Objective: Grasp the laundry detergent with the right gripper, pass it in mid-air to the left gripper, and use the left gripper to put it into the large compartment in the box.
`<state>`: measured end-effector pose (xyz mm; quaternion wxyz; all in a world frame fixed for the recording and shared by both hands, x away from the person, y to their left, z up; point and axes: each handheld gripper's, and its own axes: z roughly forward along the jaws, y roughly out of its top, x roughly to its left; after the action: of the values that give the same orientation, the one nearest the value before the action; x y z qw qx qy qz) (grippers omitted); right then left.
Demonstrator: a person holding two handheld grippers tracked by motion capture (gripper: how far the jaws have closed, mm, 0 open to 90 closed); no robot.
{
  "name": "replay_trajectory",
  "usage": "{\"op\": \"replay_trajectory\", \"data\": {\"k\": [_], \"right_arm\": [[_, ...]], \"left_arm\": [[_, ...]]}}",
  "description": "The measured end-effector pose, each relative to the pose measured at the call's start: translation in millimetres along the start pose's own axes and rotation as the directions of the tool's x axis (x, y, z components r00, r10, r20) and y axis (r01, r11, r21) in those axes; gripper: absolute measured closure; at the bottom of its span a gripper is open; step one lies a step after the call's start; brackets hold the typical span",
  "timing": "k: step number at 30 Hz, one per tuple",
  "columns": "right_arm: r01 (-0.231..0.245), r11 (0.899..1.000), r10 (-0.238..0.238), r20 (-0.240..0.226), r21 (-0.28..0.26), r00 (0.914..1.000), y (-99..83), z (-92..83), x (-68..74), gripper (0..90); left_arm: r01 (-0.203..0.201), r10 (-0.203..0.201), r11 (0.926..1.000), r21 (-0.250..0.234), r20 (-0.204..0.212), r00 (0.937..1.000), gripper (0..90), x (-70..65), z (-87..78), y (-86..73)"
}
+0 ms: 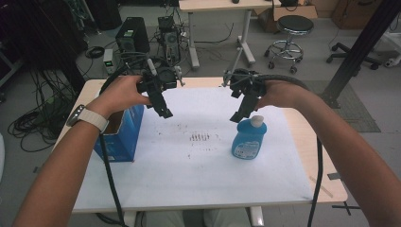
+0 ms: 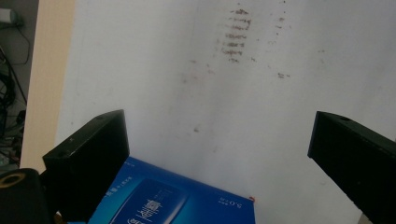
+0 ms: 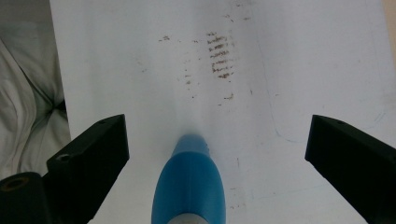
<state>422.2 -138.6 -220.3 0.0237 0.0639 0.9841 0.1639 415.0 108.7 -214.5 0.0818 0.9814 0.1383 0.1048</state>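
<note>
A blue bottle (image 1: 248, 141) with a white cap stands upright on the white table sheet (image 1: 189, 175), right of centre. My right gripper (image 1: 239, 112) hovers just above and behind its cap, open. In the right gripper view the bottle (image 3: 190, 186) lies low between the wide-apart jaws of that gripper (image 3: 217, 133), and no pad touches it. An open blue box (image 1: 120, 135) stands at the table's left edge. My left gripper (image 1: 163, 109) hangs open above the sheet beside the box's far right corner. The box's printed blue side (image 2: 173, 198) shows under the left gripper (image 2: 217, 133).
Dark smudges (image 1: 201, 137) mark the middle of the sheet. Bare wooden table edge (image 1: 321, 179) shows at the right. Beyond the table are computer towers (image 1: 132, 34), floor cables, a stool (image 1: 292, 33) and a slanting black post (image 1: 361, 47).
</note>
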Motion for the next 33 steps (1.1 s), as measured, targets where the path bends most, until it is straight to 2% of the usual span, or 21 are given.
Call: {"op": "replay_trajectory", "data": {"k": [15,33], "right_arm": [[-0.01,0.999,0.01,-0.001,-0.031,0.9999,-12.4,-14.4,2.7,5.7],[-0.042,0.996,0.041,-0.017,-0.081,0.999,-41.8,-33.4,5.3,5.8]], "left_arm": [[0.0,0.0,1.0,0.002,0.004,1.0,5.9,-6.1,-2.5,2.1],[0.006,-0.006,0.9999,-0.011,0.0,1.0,5.9,-8.2,-5.4,0.4]]}}
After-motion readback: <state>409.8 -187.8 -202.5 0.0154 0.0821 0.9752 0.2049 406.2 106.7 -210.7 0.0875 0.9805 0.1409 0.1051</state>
